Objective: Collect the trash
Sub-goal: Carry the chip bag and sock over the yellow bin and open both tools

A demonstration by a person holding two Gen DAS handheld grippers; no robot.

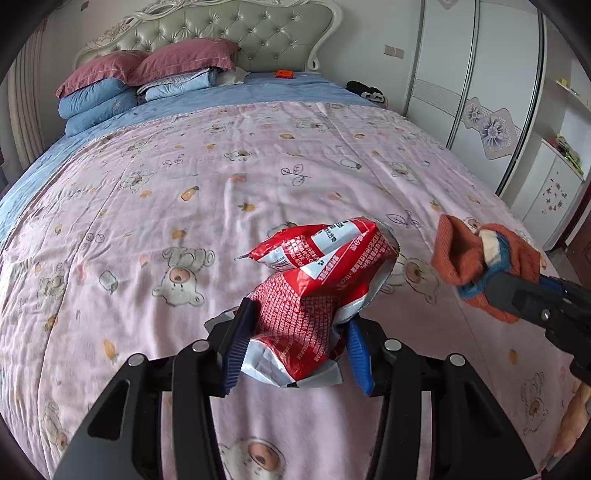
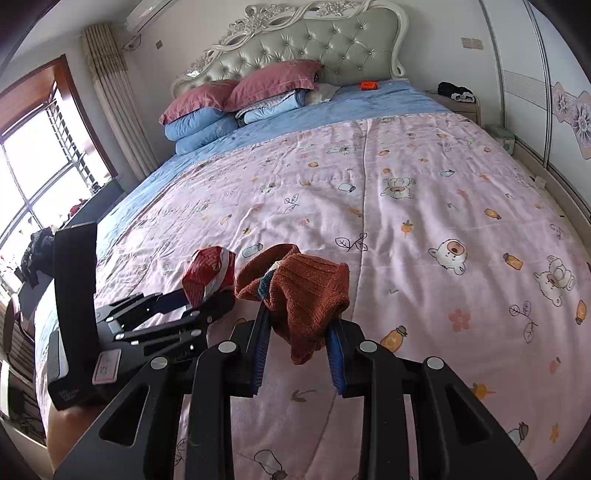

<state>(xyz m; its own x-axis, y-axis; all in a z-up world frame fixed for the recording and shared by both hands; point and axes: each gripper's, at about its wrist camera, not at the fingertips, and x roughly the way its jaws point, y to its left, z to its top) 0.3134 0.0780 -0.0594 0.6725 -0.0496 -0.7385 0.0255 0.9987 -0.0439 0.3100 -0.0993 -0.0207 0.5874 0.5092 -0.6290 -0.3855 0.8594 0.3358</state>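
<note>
A big bed (image 1: 184, 166) filling most of both views, covered by a pink quilt (image 1: 295, 177) with little bears on it. A grey padded headboard (image 1: 240, 33) at the top middle of the left wrist view. Tall white wardrobe doors (image 1: 480, 74) at the upper right there. A bright window (image 2: 33, 173) at the far left of the right wrist view, with a curtain (image 2: 110, 92) beside it. Two dark pink pillows (image 1: 147, 62) on folded blue bedding (image 1: 96, 103) in the upper left. A small orange thing (image 1: 283, 74) on the blue sheet near the headboard, too small to tell what.

Left hand-held gripper (image 1: 295, 345) at the bottom middle of the left wrist view, clamped on a red snack bag (image 1: 321, 280). Bag crumpled, silver inside, lifted just above the quilt, sticking up between the blue pads (image 1: 240, 343).

Right hand-held gripper (image 2: 297, 345) at the bottom middle of the right wrist view, clamped on an orange knitted sock (image 2: 306, 295) with a bit of blue and white trim. Sock bunched up and hanging over the fingers, near the red bag, to its right in both views.
</note>
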